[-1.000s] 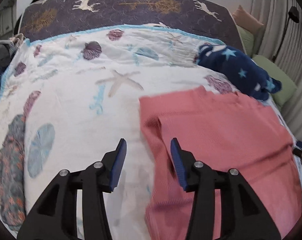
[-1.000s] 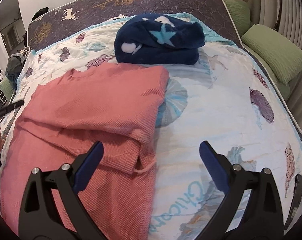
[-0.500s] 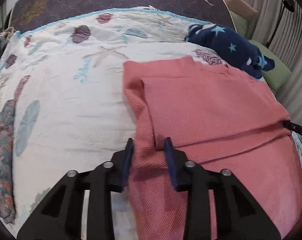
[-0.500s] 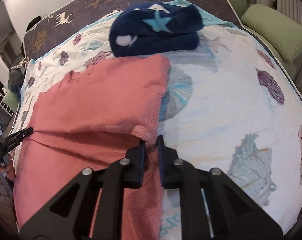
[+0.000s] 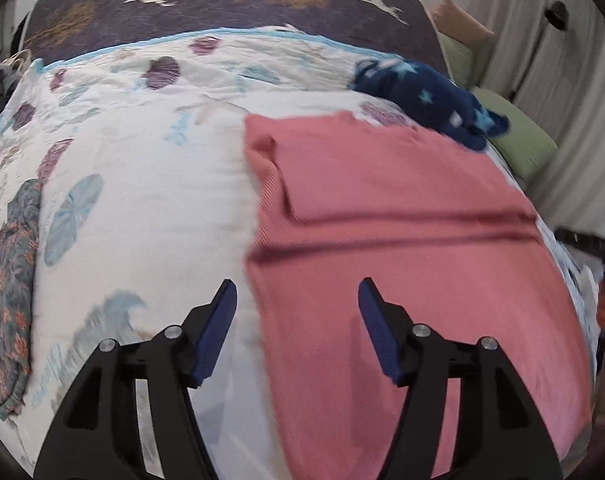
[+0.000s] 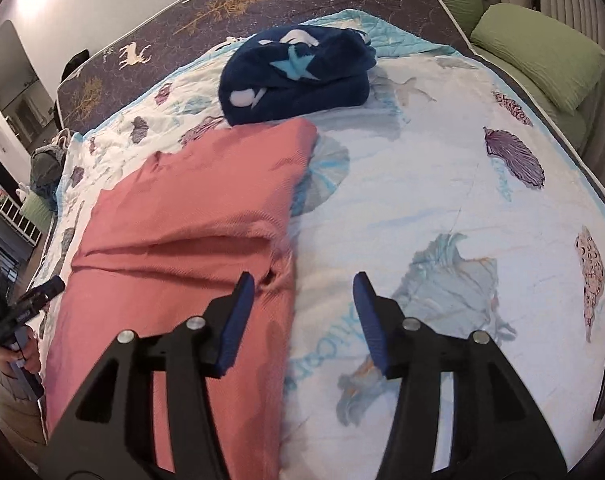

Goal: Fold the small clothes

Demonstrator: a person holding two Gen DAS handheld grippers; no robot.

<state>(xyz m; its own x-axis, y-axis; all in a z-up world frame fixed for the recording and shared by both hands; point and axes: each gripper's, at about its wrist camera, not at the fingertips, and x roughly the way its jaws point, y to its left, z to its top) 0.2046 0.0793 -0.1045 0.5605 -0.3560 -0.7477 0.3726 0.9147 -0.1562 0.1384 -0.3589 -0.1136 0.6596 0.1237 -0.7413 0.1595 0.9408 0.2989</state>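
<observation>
On the bed's seashell quilt (image 5: 142, 208) lies the pink garment (image 5: 402, 216), partly folded; left gripper (image 5: 296, 322) and right gripper (image 6: 302, 314) straddle its side edges, jaws just opened, released, pressing nothing.

Bed with white seashell-print quilt (image 5: 142, 184) over dark deer-patterned mattress (image 5: 230, 12). On quilt: flat pink knit garment (image 5: 402, 208), bundled navy star-print fleece (image 6: 294, 76) beyond it, floral grey cloth (image 5: 6, 300) at left edge.

left gripper (image 5: 296, 322) opened, released pink garment (image 5: 402, 216) | right gripper (image 6: 302, 320) likewise
</observation>
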